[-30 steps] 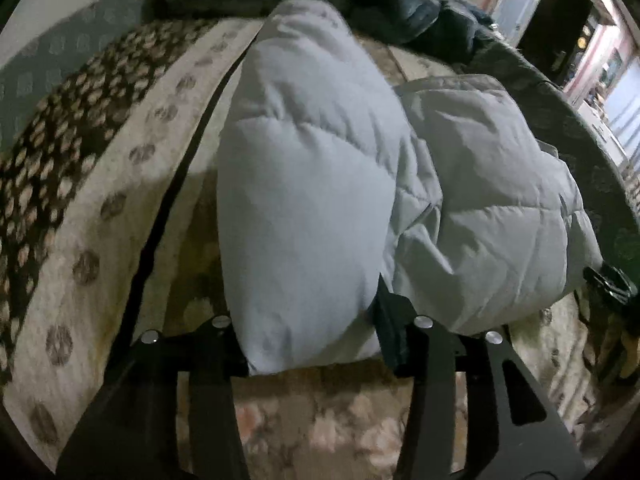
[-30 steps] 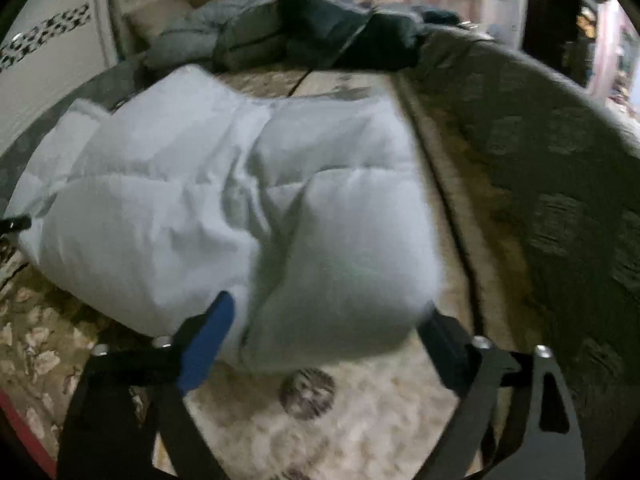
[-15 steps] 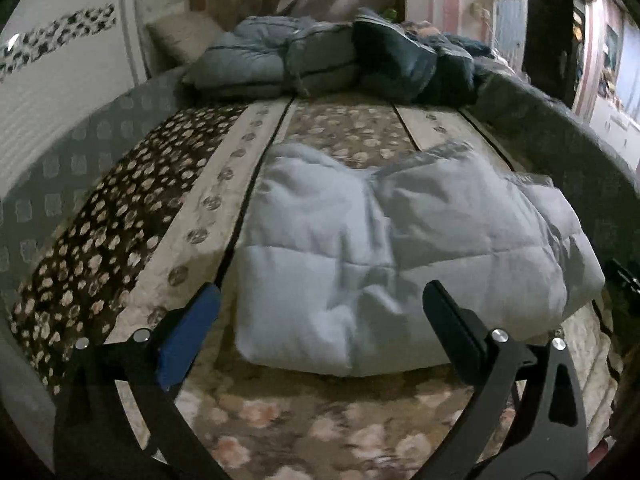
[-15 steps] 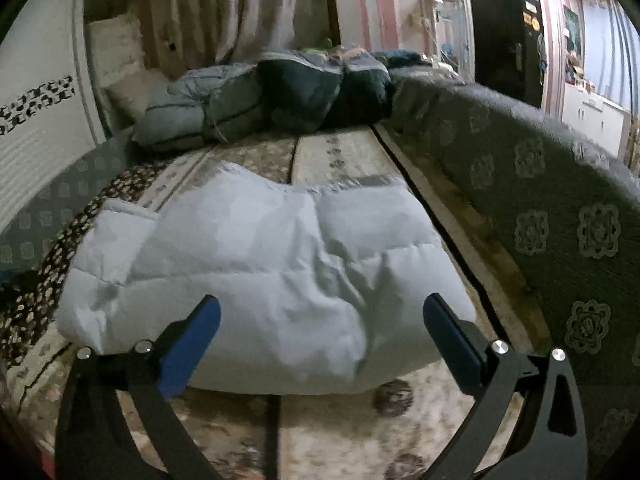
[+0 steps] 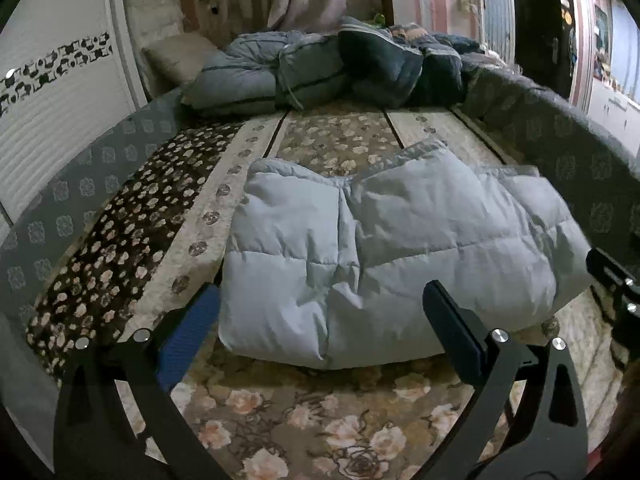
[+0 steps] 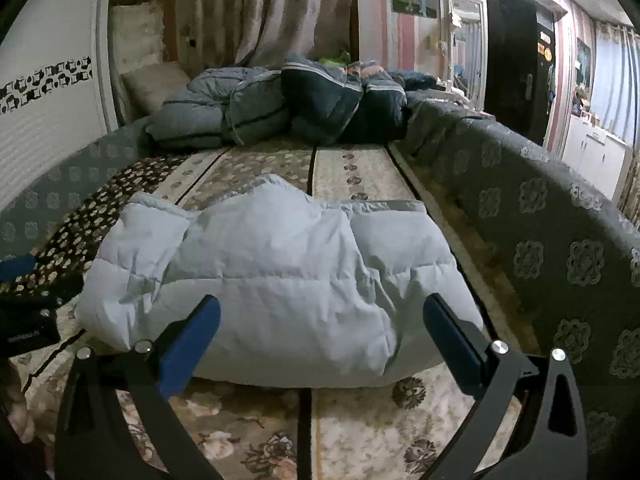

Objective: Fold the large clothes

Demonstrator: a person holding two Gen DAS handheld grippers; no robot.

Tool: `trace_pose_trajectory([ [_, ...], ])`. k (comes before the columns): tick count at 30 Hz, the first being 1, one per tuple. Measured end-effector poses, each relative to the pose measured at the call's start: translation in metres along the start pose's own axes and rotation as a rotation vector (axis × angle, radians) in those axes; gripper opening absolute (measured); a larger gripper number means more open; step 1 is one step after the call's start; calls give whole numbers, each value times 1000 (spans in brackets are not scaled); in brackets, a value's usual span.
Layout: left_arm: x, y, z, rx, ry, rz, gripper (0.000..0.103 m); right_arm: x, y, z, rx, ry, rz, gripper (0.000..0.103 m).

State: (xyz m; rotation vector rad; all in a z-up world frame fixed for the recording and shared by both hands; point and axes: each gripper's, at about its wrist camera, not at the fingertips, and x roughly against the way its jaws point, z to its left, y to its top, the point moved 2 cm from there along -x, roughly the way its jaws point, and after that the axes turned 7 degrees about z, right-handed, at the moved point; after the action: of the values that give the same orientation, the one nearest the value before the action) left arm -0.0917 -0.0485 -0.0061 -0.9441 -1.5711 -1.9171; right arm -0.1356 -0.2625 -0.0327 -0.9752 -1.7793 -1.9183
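A pale blue-grey padded jacket [image 5: 400, 248] lies folded in a thick bundle on the flowered bed cover [image 5: 304, 412]. My left gripper [image 5: 320, 292] hangs open just in front of its near edge, with nothing between the fingers and no contact with the fabric. In the right wrist view the same jacket [image 6: 280, 280] fills the middle. My right gripper [image 6: 322, 302] is open too, set back from the jacket's near right corner. Each gripper shows at the edge of the other view: the right gripper [image 5: 612, 280] and the left gripper [image 6: 24, 312].
A heap of grey and dark blue padded garments [image 5: 328, 68] lies at the far end of the bed, beside a pillow [image 5: 176, 56]. A dark patterned blanket [image 6: 540, 240] rises along the right side. A white panel [image 5: 52, 92] borders the left.
Both grippers let go of the jacket, opened wide and drew back and up from it. The jacket has settled flat on the bed and now sits farther off in both views.
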Motion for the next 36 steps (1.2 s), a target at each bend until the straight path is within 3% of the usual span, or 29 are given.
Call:
trace_pose_trajectory([
  [10, 0, 4, 1, 22, -7, 3, 100, 5, -2, 0, 5, -41, -4, 101],
  [36, 6, 4, -2, 3, -5, -22, 100, 2, -6, 0, -3, -49, -3, 101],
])
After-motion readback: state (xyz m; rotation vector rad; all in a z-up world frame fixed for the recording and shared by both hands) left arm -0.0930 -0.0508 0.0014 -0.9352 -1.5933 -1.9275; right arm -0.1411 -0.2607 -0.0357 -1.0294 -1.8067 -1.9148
